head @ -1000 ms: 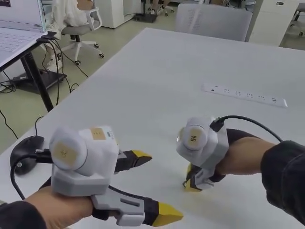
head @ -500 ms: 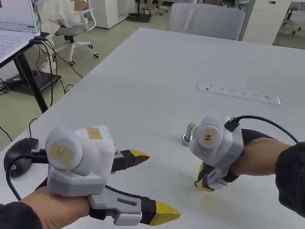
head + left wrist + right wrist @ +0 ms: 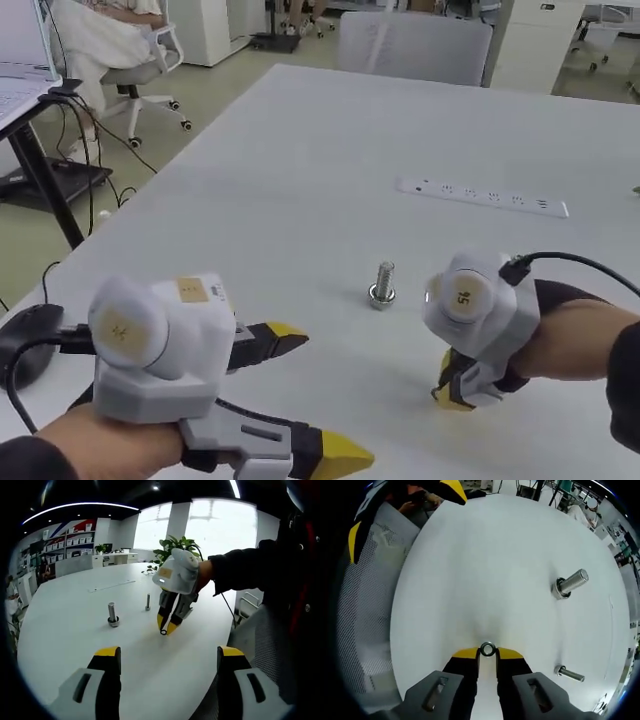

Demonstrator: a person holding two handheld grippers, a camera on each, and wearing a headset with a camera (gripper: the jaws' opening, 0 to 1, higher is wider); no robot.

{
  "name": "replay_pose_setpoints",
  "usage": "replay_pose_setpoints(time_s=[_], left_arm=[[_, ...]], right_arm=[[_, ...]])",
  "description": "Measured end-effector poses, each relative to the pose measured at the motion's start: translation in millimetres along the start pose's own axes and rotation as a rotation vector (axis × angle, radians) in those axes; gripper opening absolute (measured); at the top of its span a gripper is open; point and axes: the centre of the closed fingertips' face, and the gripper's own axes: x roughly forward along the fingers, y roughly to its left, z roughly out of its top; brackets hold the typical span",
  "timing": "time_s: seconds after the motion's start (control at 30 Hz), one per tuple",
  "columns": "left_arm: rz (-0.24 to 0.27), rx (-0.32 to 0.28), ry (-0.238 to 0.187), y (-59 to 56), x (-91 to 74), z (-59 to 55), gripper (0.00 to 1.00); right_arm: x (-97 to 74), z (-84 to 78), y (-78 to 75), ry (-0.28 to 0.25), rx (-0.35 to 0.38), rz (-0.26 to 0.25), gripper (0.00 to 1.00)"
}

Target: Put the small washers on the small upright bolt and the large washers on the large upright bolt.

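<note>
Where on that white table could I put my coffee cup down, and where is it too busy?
Widest bare stretch of table: beyond the power strip, toward the grey chair. Also free: between the strip and the large bolt. Crowded at the near edge: the open left gripper and the right gripper, shut on a washer, flank that bolt.

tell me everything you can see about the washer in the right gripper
The washer is a small flat ring of silvery metal with a round hole. It is pinched by its edges between the yellow tips of the right gripper, which points down at the white table. Whether it touches the table is unclear.
</note>
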Motion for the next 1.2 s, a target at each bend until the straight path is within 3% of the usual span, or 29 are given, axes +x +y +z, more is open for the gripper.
replay_pose_setpoints(time_s=[0.7, 1.2], left_arm=[[-0.015, 0.009, 0.004, -2.8, 3.7, -0.2, 0.78], [-0.018, 0.015, 0.007, -5.6, 6.0, 2.4, 0.78]], right_arm=[[-24.2, -30.4, -6.1, -0.011, 0.077, -0.044, 0.13], [-25.0, -44.0, -16.0, -0.018, 0.131, -0.053, 0.13]])
